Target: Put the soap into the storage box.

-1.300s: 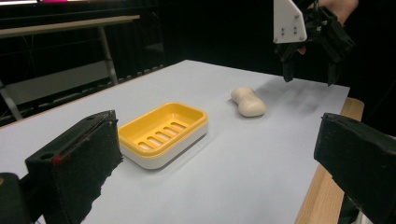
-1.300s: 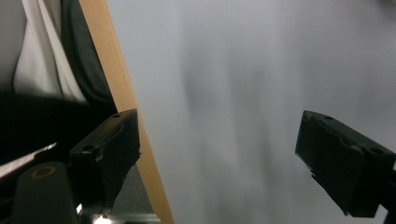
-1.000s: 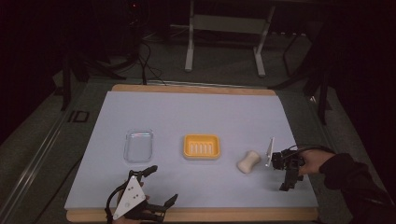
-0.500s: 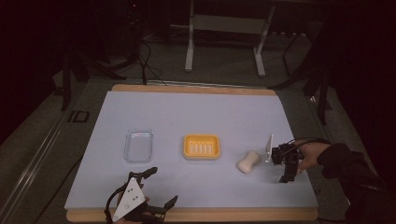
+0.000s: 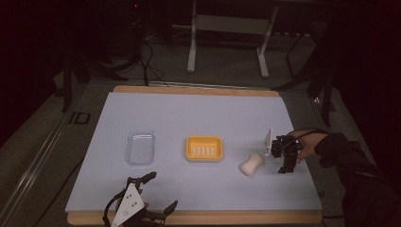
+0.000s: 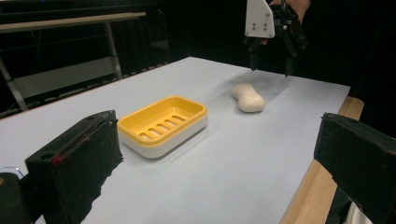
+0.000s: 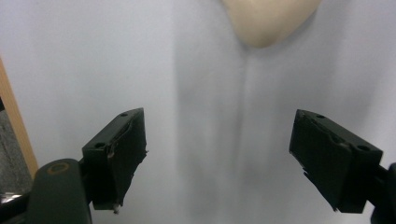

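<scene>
Soap [image 5: 251,163] lies free on the desk [image 5: 198,113]; my right claw [image 5: 284,161], jaws just narrowed yet wide and empty, has edged closer. Left claw [image 5: 158,191] gapes idle.

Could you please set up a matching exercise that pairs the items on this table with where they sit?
Things:
1. clear plastic lid
2. yellow slotted soap dish
3. cream waisted soap bar
4. right gripper

Places:
A. middle of the white table top
B. farthest right, open, beside the soap
C. farthest left of the row
D. just right of the dish

Pairs: 1-C, 2-A, 3-D, 4-B
</scene>
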`<state>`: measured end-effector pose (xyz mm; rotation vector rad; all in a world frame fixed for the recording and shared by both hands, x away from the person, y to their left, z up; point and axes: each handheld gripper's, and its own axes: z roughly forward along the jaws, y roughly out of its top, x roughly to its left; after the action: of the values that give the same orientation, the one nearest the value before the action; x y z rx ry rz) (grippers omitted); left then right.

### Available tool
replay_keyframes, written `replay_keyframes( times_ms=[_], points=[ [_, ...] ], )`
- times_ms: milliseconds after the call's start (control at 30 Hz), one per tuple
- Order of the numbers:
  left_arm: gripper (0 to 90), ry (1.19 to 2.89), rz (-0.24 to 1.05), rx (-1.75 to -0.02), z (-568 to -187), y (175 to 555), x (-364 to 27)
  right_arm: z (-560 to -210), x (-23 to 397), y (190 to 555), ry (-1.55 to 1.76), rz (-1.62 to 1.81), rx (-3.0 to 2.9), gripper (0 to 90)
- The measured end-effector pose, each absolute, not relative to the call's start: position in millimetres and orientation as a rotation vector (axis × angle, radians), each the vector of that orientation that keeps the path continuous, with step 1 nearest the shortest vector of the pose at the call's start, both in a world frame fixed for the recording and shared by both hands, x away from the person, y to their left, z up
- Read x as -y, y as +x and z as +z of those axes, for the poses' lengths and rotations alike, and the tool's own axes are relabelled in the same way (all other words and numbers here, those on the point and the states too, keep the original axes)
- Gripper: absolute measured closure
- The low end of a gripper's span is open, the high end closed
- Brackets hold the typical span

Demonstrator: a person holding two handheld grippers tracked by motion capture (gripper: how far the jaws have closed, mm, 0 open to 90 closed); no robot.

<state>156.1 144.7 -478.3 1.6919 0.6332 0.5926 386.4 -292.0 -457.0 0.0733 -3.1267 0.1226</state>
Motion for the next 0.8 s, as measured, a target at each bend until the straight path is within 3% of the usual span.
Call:
replay_keyframes(
  times_ms=[333,800],
  points=[
    [0.7,1.695,0.599,-0.643,-479,151,-147,-464,285,396,0.155,0.105,3.147,20.2],
    [0.8,1.688,0.61,-0.682,-480,143,-148,-459,259,395,0.429,-0.051,3.162,29.5]
  ],
)
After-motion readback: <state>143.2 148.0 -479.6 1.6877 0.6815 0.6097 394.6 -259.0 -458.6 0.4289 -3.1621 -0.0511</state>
